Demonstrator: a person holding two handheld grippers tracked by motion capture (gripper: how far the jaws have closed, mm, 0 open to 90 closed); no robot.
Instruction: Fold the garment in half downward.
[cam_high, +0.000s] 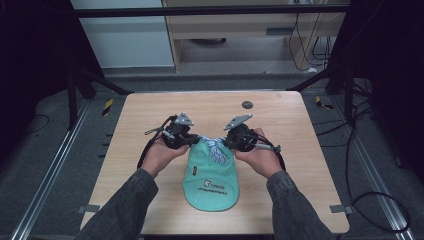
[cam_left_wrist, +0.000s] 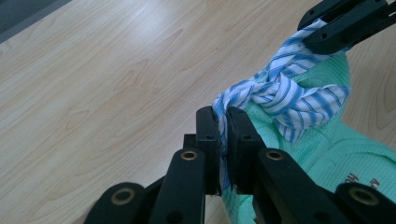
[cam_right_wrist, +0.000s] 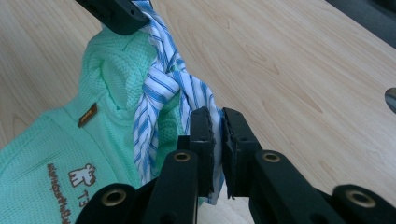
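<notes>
Table: wooden table (cam_high: 150, 120), green shirt (cam_high: 212, 182) lying flat.
Claws: left gripper (cam_left_wrist: 223, 140) and right gripper (cam_right_wrist: 217, 140) each clamped on a striped strip (cam_left_wrist: 280, 93) end.
Tip: pull outward from the knot (cam_right_wrist: 161, 86) evenly, staying low.

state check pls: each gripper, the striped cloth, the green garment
left gripper: shut on one end of the striped cloth.
right gripper: shut on the other end.
striped cloth: knotted in the middle, strung between both grippers.
green garment: lying flat on the table, printed side up, top bunched at the knot.
</notes>
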